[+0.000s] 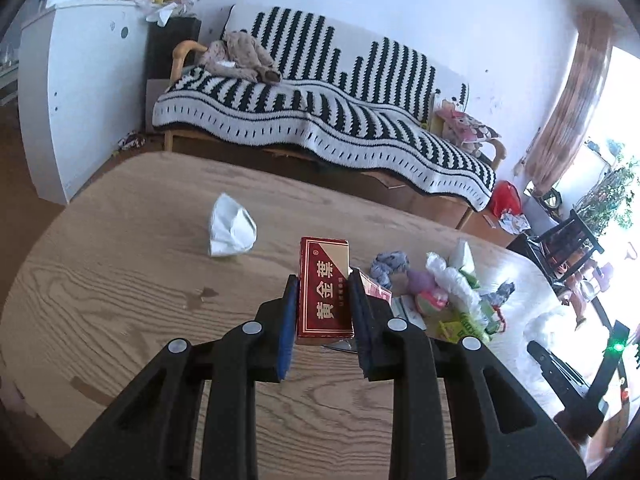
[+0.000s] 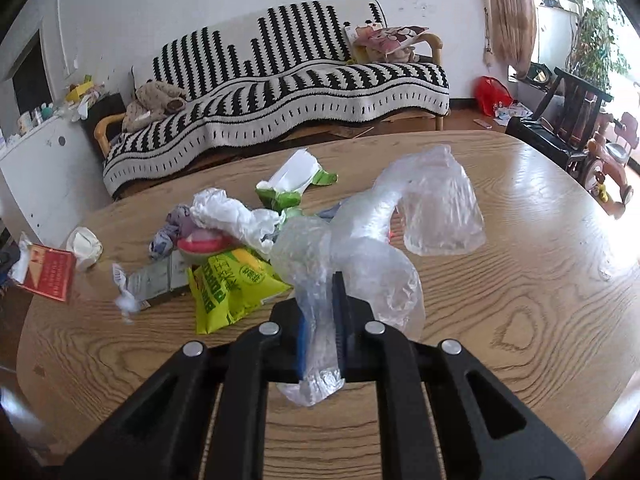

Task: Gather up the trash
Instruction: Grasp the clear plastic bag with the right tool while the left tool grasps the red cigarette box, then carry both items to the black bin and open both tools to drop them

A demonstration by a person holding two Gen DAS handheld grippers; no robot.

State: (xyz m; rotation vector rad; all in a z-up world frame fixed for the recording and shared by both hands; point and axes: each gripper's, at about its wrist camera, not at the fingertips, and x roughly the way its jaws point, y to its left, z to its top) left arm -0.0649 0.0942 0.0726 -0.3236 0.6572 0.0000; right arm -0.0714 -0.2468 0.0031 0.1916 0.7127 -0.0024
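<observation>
My left gripper (image 1: 323,280) is shut on a red and gold cigarette pack (image 1: 324,288), held upright above the wooden table (image 1: 120,280); the same pack (image 2: 50,272) shows at the left edge of the right wrist view. My right gripper (image 2: 320,280) is shut on a crumpled clear plastic bag (image 2: 400,216) that trails up and to the right over the table (image 2: 500,300). A heap of trash lies in the table's middle: a yellow-green snack wrapper (image 2: 228,284), white crumpled plastic (image 2: 228,212), a torn green and white packet (image 2: 292,184) and a pink item (image 2: 202,246).
A crumpled white tissue (image 1: 231,226) lies alone on the table, far left of the pack; it appears as a tissue (image 2: 85,245) in the right wrist view too. Behind the table stands a sofa with a black and white striped throw (image 1: 320,112). Dark chairs (image 2: 568,112) stand at the right.
</observation>
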